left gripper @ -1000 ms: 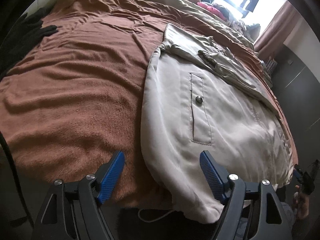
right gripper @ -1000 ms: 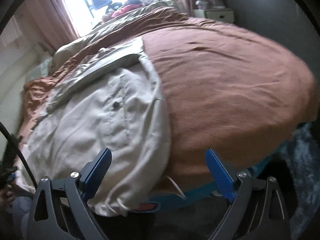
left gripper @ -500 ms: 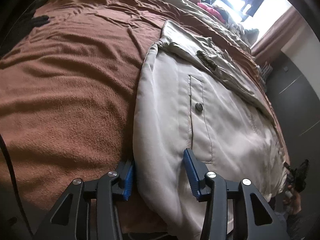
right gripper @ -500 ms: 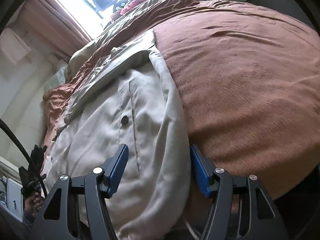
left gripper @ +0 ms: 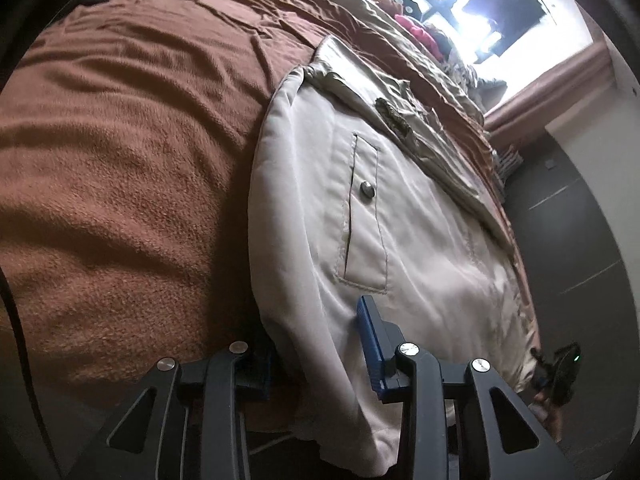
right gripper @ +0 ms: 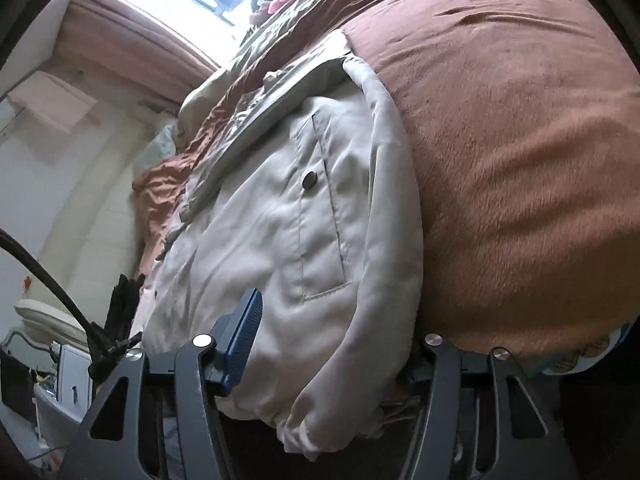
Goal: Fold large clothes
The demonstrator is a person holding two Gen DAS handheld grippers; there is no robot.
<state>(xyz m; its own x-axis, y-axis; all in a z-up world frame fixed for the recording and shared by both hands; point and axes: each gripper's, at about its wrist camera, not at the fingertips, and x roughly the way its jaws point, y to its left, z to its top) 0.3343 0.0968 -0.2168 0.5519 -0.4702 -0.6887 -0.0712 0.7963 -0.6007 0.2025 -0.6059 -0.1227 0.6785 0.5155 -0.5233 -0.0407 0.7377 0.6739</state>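
Across the whole left half of the left wrist view spreads the brown blanket (left gripper: 120,168) on the bed, and on it, filling the centre and right, lies your beige jacket (left gripper: 432,264), hem toward you and drooping off the near edge at the bottom of the frame. In the right wrist view the same jacket (right gripper: 256,240) fills the centre and lower left, with the blanket (right gripper: 520,160) to its right.

Judge it as bulky but soft: padded, smooth-shelled cloth that probably slides on itself and sags under its own weight, so a shallow pinch may slip. Take it deep at the two hem corners, through the thick rolled side edge, where the layers bunch.

You are placed for that. Your left gripper (left gripper: 316,344) straddles the jacket's side fold at bottom centre; the right blue pad lies on the fabric, the other is tucked under the edge, and the jaws are only partly closed, not yet pinching. Your right gripper (right gripper: 332,344) likewise brackets the opposite hem corner at the bottom of its frame, jaws spread around the cloth.

Smaller landmarks: the pocket flap (left gripper: 364,216) with its snap button (left gripper: 367,189) sits just above your left gripper.
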